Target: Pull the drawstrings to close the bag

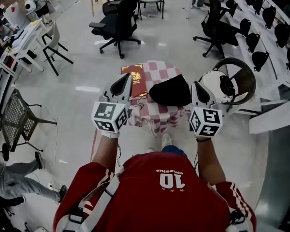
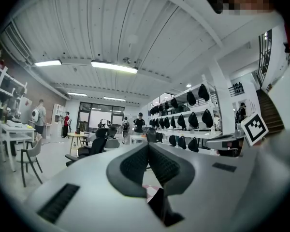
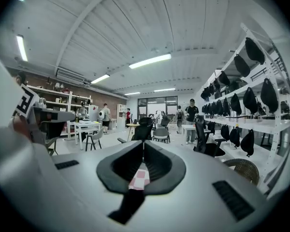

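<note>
A person in a red shirt (image 1: 154, 197) stands at a small desk (image 1: 155, 125). A red and white checked cloth (image 1: 162, 71) covers it. A black bag (image 1: 170, 92) lies on the cloth, and a red book (image 1: 135, 77) lies just beside the bag on its left.

The left hand-held gripper (image 1: 124, 83) is over the left edge of the desk, by the book. The right hand-held gripper (image 1: 198, 91) is at the bag's right side. The bag sits between the two.

In the left gripper view, the left hand-held gripper (image 2: 148, 151) has its jaws pressed together. The black left string (image 2: 162, 209) is pinched between them, and its end trails back toward the camera.

In the right gripper view, the right hand-held gripper (image 3: 144, 149) is also closed tight. The black right string (image 3: 125, 204) is caught in it, with a bit of checked cloth showing behind.

A black chair (image 1: 118, 23) stands on the floor past the desk.
</note>
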`<action>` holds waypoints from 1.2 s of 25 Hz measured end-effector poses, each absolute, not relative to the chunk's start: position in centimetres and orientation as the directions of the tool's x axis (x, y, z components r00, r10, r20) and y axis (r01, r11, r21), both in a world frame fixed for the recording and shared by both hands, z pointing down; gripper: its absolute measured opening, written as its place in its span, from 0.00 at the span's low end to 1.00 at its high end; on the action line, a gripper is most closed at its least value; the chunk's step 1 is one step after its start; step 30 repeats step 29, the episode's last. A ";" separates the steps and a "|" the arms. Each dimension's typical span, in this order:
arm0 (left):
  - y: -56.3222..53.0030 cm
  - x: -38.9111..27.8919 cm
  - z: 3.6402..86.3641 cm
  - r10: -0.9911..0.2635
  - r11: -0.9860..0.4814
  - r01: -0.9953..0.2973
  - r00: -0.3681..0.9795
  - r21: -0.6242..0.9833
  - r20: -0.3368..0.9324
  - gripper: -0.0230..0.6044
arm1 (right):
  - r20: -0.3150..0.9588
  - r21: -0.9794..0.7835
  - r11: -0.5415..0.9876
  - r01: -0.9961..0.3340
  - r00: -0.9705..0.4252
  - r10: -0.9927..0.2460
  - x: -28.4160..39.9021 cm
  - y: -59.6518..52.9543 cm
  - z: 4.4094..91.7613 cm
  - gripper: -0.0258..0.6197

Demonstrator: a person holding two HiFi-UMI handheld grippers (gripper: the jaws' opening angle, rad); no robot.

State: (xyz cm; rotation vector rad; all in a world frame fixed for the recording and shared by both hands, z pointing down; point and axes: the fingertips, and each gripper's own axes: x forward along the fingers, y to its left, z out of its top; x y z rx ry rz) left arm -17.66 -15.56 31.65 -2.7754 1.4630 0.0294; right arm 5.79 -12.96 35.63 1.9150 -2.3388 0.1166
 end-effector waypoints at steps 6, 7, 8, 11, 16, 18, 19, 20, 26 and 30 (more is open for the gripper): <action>-15.7 -17.8 32.0 -0.820 -0.573 -0.820 0.573 0.011 -0.018 0.05 | 0.131 0.019 0.162 -0.987 -0.159 -0.979 6.3 -13.0 35.8 0.06; -15.7 -17.8 32.0 -0.820 -0.572 -0.820 0.572 0.011 -0.017 0.05 | 0.129 0.018 0.162 -0.987 -0.158 -0.979 6.4 -13.1 35.7 0.06; -15.7 -17.8 32.0 -0.820 -0.572 -0.820 0.572 0.011 -0.015 0.05 | 0.129 0.018 0.161 -0.987 -0.157 -0.979 6.4 -13.1 35.7 0.06; -15.8 -17.7 32.0 -0.820 -0.572 -0.820 0.572 0.010 -0.009 0.05 | 0.135 0.013 0.162 -0.987 -0.159 -0.978 6.4 -13.1 35.7 0.06; -16.1 -17.7 32.2 -0.822 -0.569 -0.822 0.569 0.007 -0.005 0.05 | 0.135 0.019 0.167 -0.986 -0.162 -0.977 6.3 -13.2 35.8 0.06; -16.1 -17.7 32.3 -0.824 -0.566 -0.824 0.566 0.009 -0.003 0.05 | 0.137 0.015 0.166 -0.986 -0.162 -0.977 6.4 -13.1 35.9 0.06; -16.1 -17.7 32.4 -0.826 -0.564 -0.826 0.564 0.010 -0.003 0.05 | 0.137 0.014 0.164 -0.986 -0.161 -0.977 6.4 -13.1 35.9 0.06; -16.1 -17.8 32.4 -0.827 -0.562 -0.827 0.562 0.011 -0.003 0.05 | 0.137 0.013 0.163 -0.987 -0.160 -0.978 6.5 -13.0 35.9 0.06; -16.1 -18.0 32.2 -0.829 -0.560 -0.828 0.560 0.014 -0.001 0.05 | 0.135 0.006 0.161 -0.987 -0.159 -0.978 6.5 -13.0 35.7 0.06; -16.1 -18.0 32.1 -0.828 -0.561 -0.827 0.561 0.015 -0.001 0.05 | 0.135 0.003 0.163 -0.987 -0.161 -0.978 6.4 -13.0 35.6 0.06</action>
